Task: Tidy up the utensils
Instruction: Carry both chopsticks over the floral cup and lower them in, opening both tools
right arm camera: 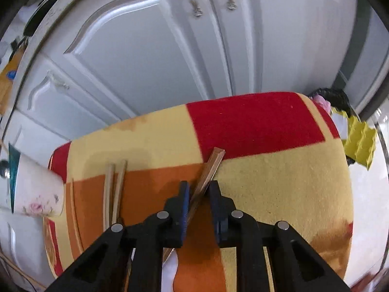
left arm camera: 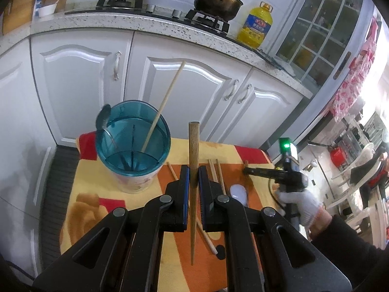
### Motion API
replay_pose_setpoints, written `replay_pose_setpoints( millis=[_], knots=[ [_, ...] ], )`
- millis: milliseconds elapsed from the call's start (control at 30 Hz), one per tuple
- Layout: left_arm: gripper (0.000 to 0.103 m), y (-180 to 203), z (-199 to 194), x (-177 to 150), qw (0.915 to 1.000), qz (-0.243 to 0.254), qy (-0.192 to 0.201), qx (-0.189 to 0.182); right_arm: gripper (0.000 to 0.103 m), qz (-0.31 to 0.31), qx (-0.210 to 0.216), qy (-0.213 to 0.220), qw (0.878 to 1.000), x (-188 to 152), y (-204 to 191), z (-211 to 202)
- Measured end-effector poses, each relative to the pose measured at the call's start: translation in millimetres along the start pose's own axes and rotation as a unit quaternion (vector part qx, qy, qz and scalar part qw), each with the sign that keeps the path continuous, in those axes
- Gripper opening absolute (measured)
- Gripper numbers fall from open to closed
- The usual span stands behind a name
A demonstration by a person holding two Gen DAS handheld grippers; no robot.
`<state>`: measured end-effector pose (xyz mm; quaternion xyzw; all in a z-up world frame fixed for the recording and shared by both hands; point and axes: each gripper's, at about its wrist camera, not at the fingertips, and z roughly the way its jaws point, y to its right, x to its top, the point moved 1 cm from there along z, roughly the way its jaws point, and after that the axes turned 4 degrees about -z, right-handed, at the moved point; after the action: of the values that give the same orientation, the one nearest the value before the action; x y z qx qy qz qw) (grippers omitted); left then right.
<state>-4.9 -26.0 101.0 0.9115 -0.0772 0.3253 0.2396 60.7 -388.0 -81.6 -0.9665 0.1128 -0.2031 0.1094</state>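
Observation:
My left gripper (left arm camera: 193, 174) is shut on a thick brown wooden stick (left arm camera: 194, 146) and holds it upright above the cloth, just right of the blue-rimmed utensil cup (left arm camera: 132, 143). The cup holds a pale chopstick (left arm camera: 165, 102), a metal spoon (left arm camera: 103, 119) and dark utensils. My right gripper (right arm camera: 198, 189) hangs low over the cloth with its jaws a little apart around a dark brown chopstick (right arm camera: 209, 168) that lies on the cloth. Two pale chopsticks (right arm camera: 114, 189) lie to its left. A white spoon (left arm camera: 239, 192) lies near them.
The utensils lie on a small table under a red, yellow and orange cloth (right arm camera: 279, 182). White cabinet doors (left arm camera: 184, 85) stand right behind it. The counter above carries a stove with a wok, a pot (left arm camera: 216, 0) and an oil bottle (left arm camera: 256, 25).

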Motion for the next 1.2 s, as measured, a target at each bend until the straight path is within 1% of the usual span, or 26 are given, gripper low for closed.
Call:
replay_pose_setpoints(
  millis=[33, 100, 167, 200, 267, 433, 633, 733, 800, 867, 967, 1100, 1200],
  knots=[
    [0.006, -1, -2, 0, 1.0000, 0.000, 0.002, 0.000, 0.011, 0.001, 0.015, -0.001, 1.000, -1, 0, -5],
    [0.006, -3, -9, 2, 1.0000, -0.001, 0.010, 0.000, 0.009, -0.002, 0.049, 0.020, 0.999, -7, -3, -31],
    [0.006, -4, -18, 5, 0.9998, 0.000, 0.018, -0.002, 0.009, -0.021, 0.073, 0.045, 0.996, -16, -11, -63],
    [0.006, -5, -22, 7, 0.9997, 0.001, 0.023, -0.003, 0.009, -0.030, 0.079, 0.053, 0.995, -20, -16, -74],
    [0.006, -7, -34, 10, 0.9994, 0.001, 0.036, -0.002, 0.009, -0.053, 0.103, 0.071, 0.991, -29, -27, -106],
    [0.006, -13, -57, 23, 0.9981, -0.004, 0.062, 0.005, 0.009, -0.092, 0.126, 0.108, 0.982, -45, -50, -160],
    [0.006, -22, -89, 51, 0.9928, -0.007, 0.116, 0.026, 0.009, -0.127, 0.167, 0.145, 0.967, -35, -90, -197],
    [0.006, -25, -94, 67, 0.9902, -0.009, 0.135, 0.035, 0.009, -0.140, 0.191, 0.163, 0.958, -23, -115, -218],
    [0.006, -26, -94, 78, 0.9874, -0.004, 0.151, 0.048, 0.009, -0.150, 0.211, 0.179, 0.949, -11, -134, -231],
    [0.006, -27, -91, 88, 0.9836, 0.003, 0.168, 0.066, 0.009, -0.158, 0.220, 0.190, 0.944, 0, -152, -238],
    [0.006, -32, -81, 102, 0.9794, 0.009, 0.182, 0.086, 0.009, -0.172, 0.226, 0.198, 0.938, 15, -178, -243],
    [0.006, -40, -62, 114, 0.9737, 0.016, 0.196, 0.115, 0.009, -0.181, 0.233, 0.204, 0.934, 35, -210, -239],
    [0.006, -50, -41, 120, 0.9723, 0.012, 0.195, 0.128, 0.009, -0.185, 0.231, 0.208, 0.932, 49, -232, -225]
  ],
)
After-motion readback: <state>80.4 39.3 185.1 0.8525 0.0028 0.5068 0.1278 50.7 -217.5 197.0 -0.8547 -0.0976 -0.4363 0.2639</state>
